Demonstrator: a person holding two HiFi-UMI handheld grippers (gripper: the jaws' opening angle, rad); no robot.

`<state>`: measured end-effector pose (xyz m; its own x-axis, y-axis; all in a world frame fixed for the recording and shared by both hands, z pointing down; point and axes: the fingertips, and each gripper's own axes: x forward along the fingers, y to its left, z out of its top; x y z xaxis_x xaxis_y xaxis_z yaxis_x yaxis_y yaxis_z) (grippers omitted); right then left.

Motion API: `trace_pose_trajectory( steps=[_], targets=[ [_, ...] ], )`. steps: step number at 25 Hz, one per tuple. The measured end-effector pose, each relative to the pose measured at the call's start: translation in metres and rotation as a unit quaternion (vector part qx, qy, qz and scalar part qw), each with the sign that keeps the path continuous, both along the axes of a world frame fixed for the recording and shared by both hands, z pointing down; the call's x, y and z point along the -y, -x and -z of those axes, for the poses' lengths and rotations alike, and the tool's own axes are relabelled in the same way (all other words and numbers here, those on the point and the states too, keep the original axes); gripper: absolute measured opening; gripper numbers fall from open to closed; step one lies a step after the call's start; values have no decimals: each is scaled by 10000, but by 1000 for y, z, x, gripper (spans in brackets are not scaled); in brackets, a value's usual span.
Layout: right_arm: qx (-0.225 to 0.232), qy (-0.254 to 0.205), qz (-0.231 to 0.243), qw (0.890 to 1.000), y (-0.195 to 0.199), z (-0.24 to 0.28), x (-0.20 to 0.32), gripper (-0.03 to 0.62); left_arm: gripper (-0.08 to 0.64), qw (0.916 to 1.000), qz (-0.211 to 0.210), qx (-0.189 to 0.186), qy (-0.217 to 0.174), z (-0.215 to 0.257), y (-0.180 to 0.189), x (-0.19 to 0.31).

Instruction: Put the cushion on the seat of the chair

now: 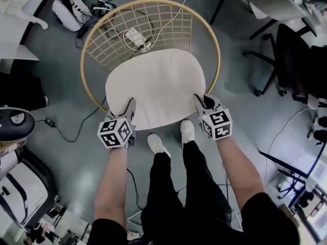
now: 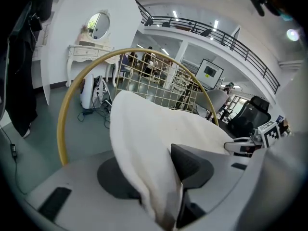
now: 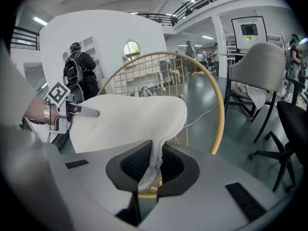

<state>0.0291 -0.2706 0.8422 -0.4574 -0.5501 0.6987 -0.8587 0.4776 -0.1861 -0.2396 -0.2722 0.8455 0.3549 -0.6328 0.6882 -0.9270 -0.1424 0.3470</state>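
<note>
A white oval cushion (image 1: 153,86) spreads over the front of a round chair with a yellow ring frame (image 1: 89,29) and a wire-grid back. My left gripper (image 1: 129,106) is at the cushion's near-left edge. In the left gripper view its jaws stand apart, and the cushion's edge (image 2: 144,129) hangs loosely between them without being pinched. My right gripper (image 1: 202,102) is at the near-right edge. In the right gripper view it (image 3: 153,170) is shut on a thin fold of the cushion (image 3: 125,119). Whether the cushion rests fully on the seat is hidden.
A power strip with cables (image 1: 137,37) lies on the grey floor behind the grid back. Black office chairs (image 1: 291,55) stand at the right and a white machine (image 1: 15,188) at the left. The person's shoes (image 1: 171,137) are just in front of the chair.
</note>
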Motion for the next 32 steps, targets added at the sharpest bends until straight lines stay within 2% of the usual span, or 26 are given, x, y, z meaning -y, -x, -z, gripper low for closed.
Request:
trace_pose_trajectory(
  steps=[7, 9, 12, 15, 23, 32],
  targets=[
    [-161, 150, -134, 9997, 0, -38, 7, 46, 245, 9994, -51, 297, 171, -33, 6, 12],
    [-243, 213, -200, 9993, -2, -47, 7, 46, 274, 9984, -12, 517, 233, -39, 10, 14],
    [-336, 338, -358, 9982, -8, -60, 9, 44, 275, 9943, -5, 1022, 295, -46, 20, 18],
    [-367, 381, -374, 9979, -8, -68, 10, 44, 275, 9916, -24, 1261, 303, -49, 27, 19],
    [-430, 517, -254, 9974, -10, -81, 10, 49, 254, 9941, -126, 1053, 222, -49, 15, 17],
    [-495, 688, -317, 9959, -15, -83, 8, 122, 114, 9959, -302, 853, 37, -32, -3, 17]
  ],
)
